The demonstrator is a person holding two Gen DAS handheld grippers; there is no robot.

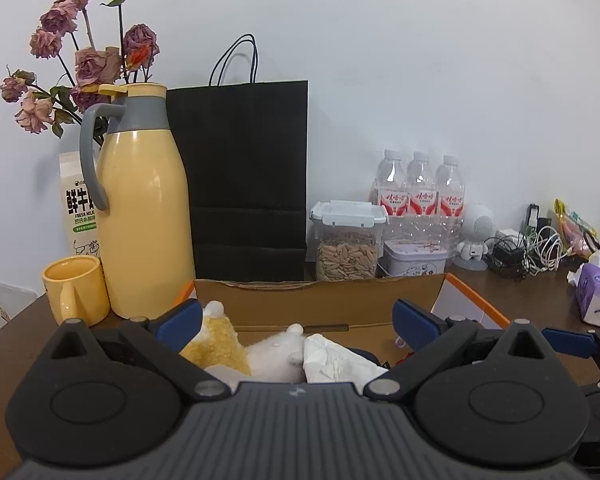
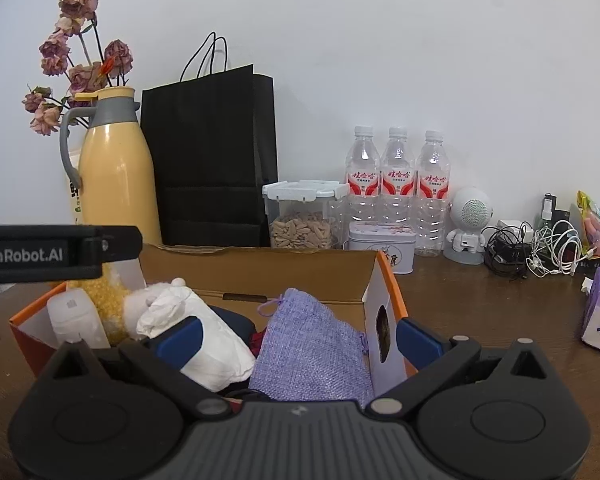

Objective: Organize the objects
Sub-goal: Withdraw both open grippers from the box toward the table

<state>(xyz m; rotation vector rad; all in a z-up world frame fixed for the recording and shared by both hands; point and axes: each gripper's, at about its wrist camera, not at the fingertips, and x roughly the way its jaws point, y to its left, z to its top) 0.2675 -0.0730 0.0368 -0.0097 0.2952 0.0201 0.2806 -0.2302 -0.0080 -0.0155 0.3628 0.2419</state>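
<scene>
Both the left gripper (image 1: 298, 320) and right gripper (image 2: 298, 336) were spread wide, empty. The purple pouch (image 2: 312, 348) lay in the cardboard box (image 2: 260, 268). The box's right wall could be bumped.

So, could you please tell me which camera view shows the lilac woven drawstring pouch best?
The right wrist view: the lilac woven drawstring pouch lies unobstructed inside the open cardboard box, its tied cord visible. The left wrist view does not show it clearly; the gripper body blocks that part of the box.
</scene>
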